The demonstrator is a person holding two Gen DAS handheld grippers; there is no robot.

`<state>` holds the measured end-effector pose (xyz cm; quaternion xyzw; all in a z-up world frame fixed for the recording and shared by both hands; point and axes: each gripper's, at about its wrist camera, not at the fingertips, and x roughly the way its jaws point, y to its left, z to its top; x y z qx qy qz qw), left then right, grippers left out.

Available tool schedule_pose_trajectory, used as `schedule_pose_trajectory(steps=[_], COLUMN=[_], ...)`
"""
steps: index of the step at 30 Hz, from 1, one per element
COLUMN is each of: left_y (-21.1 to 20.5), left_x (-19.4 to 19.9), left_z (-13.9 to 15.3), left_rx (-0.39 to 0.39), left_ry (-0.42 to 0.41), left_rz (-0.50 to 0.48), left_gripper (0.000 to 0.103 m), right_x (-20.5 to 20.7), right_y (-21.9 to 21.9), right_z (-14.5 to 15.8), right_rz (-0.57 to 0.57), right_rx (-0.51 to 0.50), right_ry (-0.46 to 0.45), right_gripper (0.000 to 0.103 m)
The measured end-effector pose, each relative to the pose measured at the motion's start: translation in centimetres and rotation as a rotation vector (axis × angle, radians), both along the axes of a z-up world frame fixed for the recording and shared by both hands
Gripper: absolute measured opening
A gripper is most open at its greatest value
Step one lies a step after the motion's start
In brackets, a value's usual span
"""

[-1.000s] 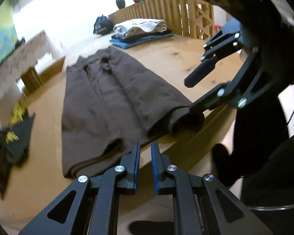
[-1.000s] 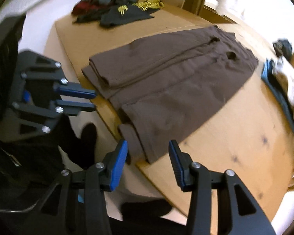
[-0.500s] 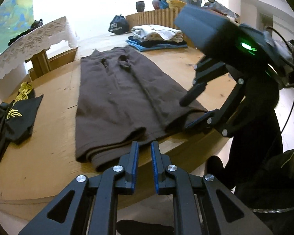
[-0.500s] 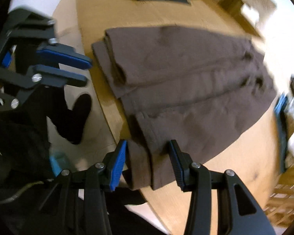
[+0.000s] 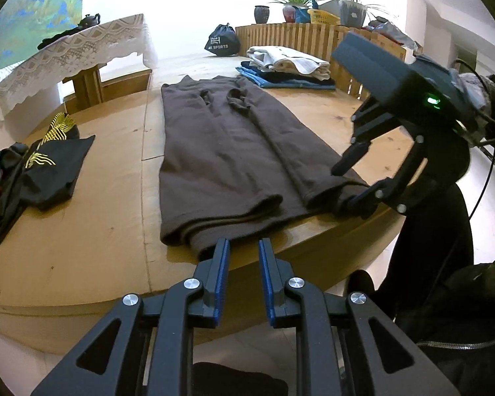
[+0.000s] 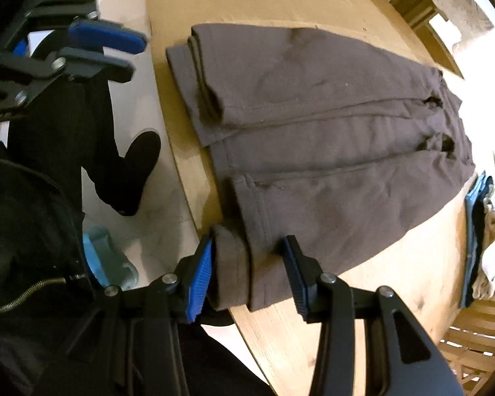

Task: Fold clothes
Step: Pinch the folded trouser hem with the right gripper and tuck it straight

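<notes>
The brown garment [image 5: 227, 161] is laid flat lengthwise on the wooden table [image 5: 109, 198], folded into 3 long panels. The right gripper [image 6: 247, 264] is spread apart around the near right hem corner. The left gripper [image 5: 242, 264] is parted, empty, just before the near hem.

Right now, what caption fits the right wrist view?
Right tool, open, straddles the near hem of brown trousers on a wooden table.
</notes>
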<state>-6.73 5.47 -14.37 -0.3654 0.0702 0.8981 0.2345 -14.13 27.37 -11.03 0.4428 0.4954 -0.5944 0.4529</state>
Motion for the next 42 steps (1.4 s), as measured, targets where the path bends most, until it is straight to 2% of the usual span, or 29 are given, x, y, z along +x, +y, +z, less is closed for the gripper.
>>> schedule_pose_trajectory(steps=[3,5,7,12,16,19,21,26,29,33,37,42], left_y=[0.1,0.2,0.3,0.7,2.4,4.1,5.8,8.3,8.6,8.6,7.6,5.9], left_x=[0.0,0.0,0.0,-0.6,-1.7,-2.8,-3.9,-6.9,-8.8,-10.5,-10.3,-8.9], left_z=[-0.1,-0.2,-0.1,0.2,1.0,1.5,1.5,0.8,-0.2,-0.8,-0.3,-1.8], left_rx=[-0.003,0.0,0.01,0.097,0.165,0.201,0.229,0.23,0.263,0.346,0.373,0.398], left_ry=[-0.001,-0.002,-0.006,-0.037,-0.054,-0.072,-0.092,-0.123,-0.172,-0.2,-0.152,-0.18], left_rz=[-0.008,-0.017,-0.025,-0.053,-0.101,-0.135,-0.172,-0.176,-0.171,-0.138,-0.077,0.012], left_gripper=[0.018,0.019,0.019,0.019,0.019,0.027,0.027,0.027,0.027,0.027,0.027,0.027], right_x=[-1.2,-2.3,-3.6,-7.2,-8.2,-8.7,-8.6,-8.7,-8.4,-8.3,-8.1,-7.8], right_y=[-0.1,0.1,0.8,4.3,6.8,8.5,8.7,8.5,8.3,7.8,6.9,4.6], right_z=[0.1,0.6,1.5,4.0,4.9,5.5,5.5,5.7,5.3,5.5,5.3,3.2], right_rz=[-0.054,-0.1,-0.169,-0.368,-0.458,-0.516,-0.526,-0.513,-0.493,-0.461,-0.425,-0.383], right_rx=[-0.014,-0.039,-0.1,-0.318,-0.449,-0.536,-0.56,-0.57,-0.572,-0.554,-0.526,-0.452], right_ry=[-0.055,-0.097,-0.163,-0.36,-0.434,-0.486,-0.511,-0.506,-0.488,-0.468,-0.46,-0.474], right_gripper=[0.032,0.021,0.02,0.018,0.018,0.018,0.018,0.018,0.018,0.018,0.018,0.019])
